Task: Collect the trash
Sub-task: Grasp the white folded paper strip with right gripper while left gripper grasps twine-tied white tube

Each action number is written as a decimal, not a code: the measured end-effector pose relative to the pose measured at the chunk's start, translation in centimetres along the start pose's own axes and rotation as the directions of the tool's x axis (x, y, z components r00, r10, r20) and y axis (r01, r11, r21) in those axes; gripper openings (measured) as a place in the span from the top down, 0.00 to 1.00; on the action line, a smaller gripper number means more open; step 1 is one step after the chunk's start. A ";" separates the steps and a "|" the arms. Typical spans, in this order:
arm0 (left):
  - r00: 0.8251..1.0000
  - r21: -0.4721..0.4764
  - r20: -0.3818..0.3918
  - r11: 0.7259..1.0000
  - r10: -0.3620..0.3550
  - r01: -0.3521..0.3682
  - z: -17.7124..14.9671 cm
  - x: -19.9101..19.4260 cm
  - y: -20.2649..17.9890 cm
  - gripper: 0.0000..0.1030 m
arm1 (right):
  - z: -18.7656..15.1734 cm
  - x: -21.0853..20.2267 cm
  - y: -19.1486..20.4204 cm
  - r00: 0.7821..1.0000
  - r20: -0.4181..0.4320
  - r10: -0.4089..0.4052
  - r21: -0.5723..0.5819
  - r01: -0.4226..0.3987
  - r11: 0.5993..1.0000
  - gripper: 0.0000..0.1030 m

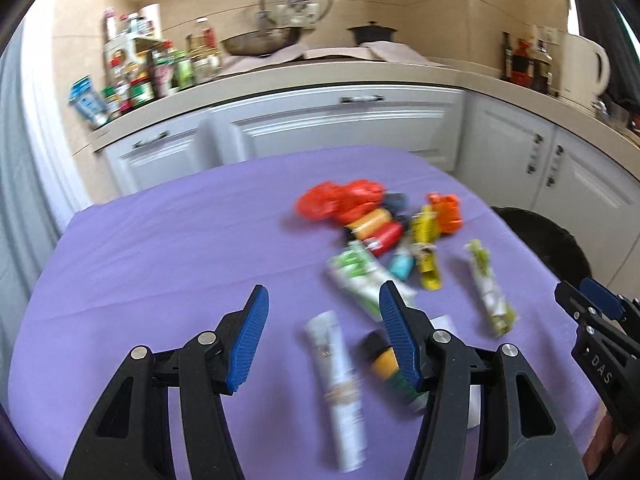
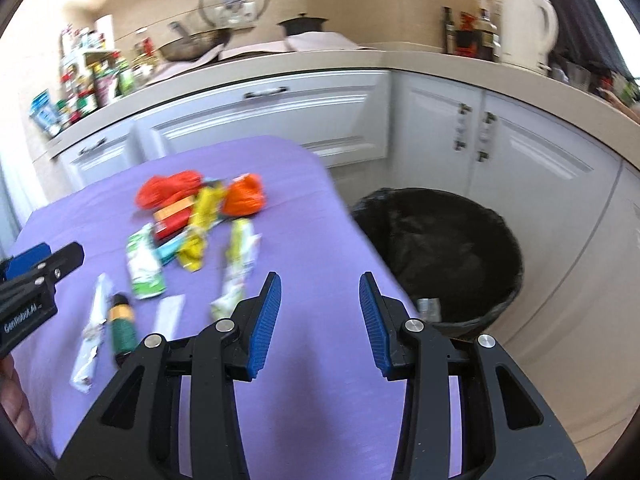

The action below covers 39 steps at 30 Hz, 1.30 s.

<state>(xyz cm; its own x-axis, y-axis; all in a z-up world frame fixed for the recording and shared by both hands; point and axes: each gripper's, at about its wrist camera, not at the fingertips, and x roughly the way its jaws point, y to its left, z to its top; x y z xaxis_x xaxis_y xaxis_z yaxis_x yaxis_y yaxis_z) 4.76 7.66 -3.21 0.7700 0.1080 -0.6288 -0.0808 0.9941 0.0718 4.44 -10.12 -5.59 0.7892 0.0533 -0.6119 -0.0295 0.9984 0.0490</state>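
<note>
A: Your left gripper [image 1: 324, 300] hangs over the purple-covered counter [image 1: 160, 248], blue fingers [image 1: 248, 336] spread wide with nothing between them. Below the gap lies a white wrapper [image 1: 340, 372]; the right-hand finger overlaps a green-and-yellow tube [image 1: 390, 364] in the view, though contact cannot be judged.

B: And your right gripper [image 2: 320, 292]?

A: Its fingers [image 2: 264, 320] are parted just as wide and empty, poised above the counter's near corner, beside the bin [image 2: 448, 240]. The bin is lined in black and stands on the floor just off the counter's edge; something small and silvery [image 2: 428, 306] lies inside at its near rim.

B: Where is the trash?

A: Heaped on the counter, left of the bin: an orange bag [image 2: 168, 186], a crumpled orange wrapper [image 2: 244, 196], a yellow wrapper [image 2: 200, 232], a green-and-white pouch [image 2: 144, 264] and a pale green-and-white sachet [image 2: 238, 268] nearest your right gripper.

B: Any writing?

A: "GenRobot.AI" reads along the left gripper's body in the right wrist view; "DAS" shows on the right gripper's body in the left wrist view. The wrappers' print is too blurred to read.
</note>
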 end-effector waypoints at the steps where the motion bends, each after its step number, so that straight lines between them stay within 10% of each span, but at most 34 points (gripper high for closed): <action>1: 1.000 -0.008 0.000 1.000 0.009 -0.009 -0.2 -0.1 0.6 0.45 | -0.2 -0.1 0.8 1.000 -0.002 0.009 -0.013 -0.009 1.000 0.61; 18: 0.992 -0.137 -0.052 0.984 0.111 -0.118 -4.6 -0.7 9.5 0.45 | -3.5 0.4 8.6 0.992 -0.086 0.088 -0.156 -0.100 0.983 0.61; 28: 0.996 -0.138 -0.058 0.987 0.070 -0.078 -5.0 -0.6 8.5 0.45 | -4.3 0.9 9.0 0.991 -0.109 0.078 -0.188 -0.097 0.977 0.83; 39: 0.999 -0.108 -0.039 0.994 0.002 -0.006 -4.3 -1.3 5.0 0.44 | -3.4 -0.9 6.9 0.995 -0.053 0.080 -0.154 -0.087 0.984 0.85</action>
<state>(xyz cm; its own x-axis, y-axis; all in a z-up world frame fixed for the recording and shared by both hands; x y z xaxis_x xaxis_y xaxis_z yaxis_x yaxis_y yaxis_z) 0.66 12.48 -5.40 0.7444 0.1100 -0.6586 -0.1533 0.9881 -0.0082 1.43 -3.18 -7.44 0.7504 0.1339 -0.6473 -0.1926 0.9811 -0.0204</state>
